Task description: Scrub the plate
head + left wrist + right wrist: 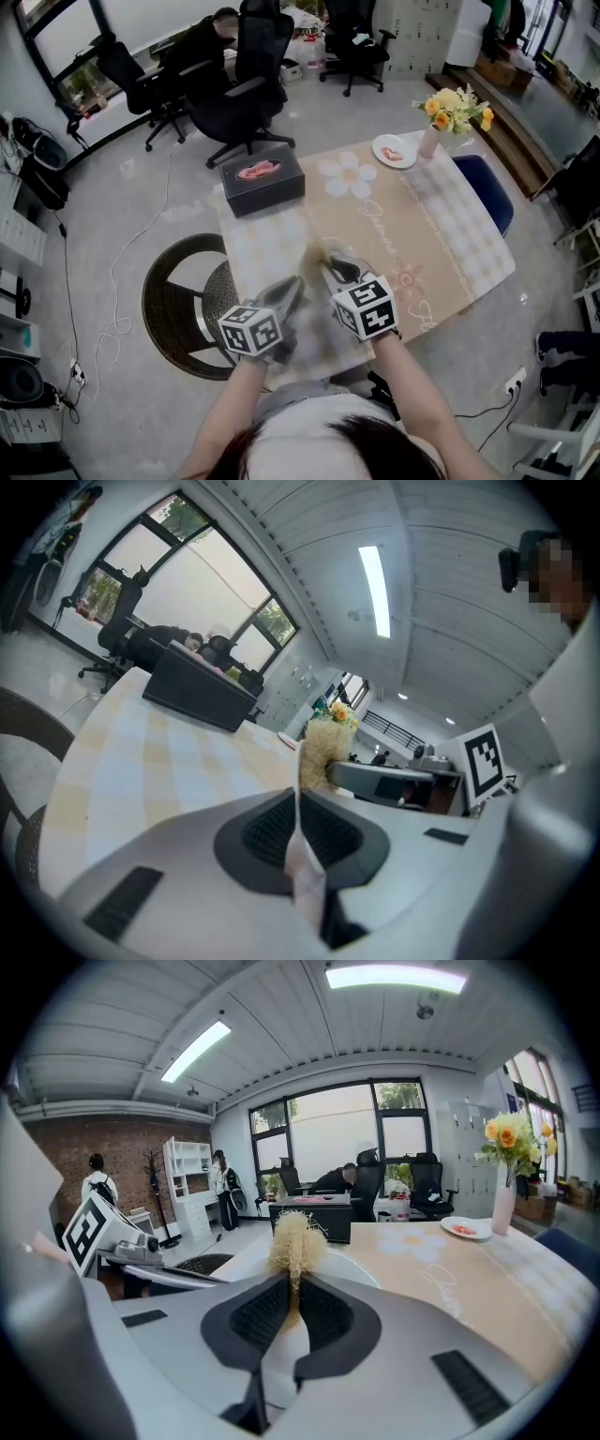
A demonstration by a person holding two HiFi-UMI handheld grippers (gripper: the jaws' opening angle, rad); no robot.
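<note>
The worktop [441,234] has a beige check cloth with a daisy print. All the action is at its near edge, well apart from the black tissue box [262,178] at far left and the flower vase [429,139] at the far right corner. The plate [302,855] is up off the cloth. The left tongs [298,810] pinch it by the rim, closed right down with only the thin white edge between the pads.

Handling-wise, I'd guess it's stiff, fairly light and hard, probably glazed. So it's likely slick, and it'd chip or break if dropped. The rim is really the only place to take it. With such a small bite it could pivot when pushed, so I'd go gentle or scrub close to the held side.

It's round, so there's no real long axis. It stands on edge, roughly upright and tipped a bit, and the left gripper view sees it edge-on. The edge line runs from near to far, and the face looks right. The head view is too blurred there to add much.

The scrubber [295,1237] is a straw-coloured fibre tuft that looks soft and springy. It's clamped in the right tongs [292,1293] and pokes out past the tips, just beside the plate's face. I can't tell whether it's actually touching.
</note>
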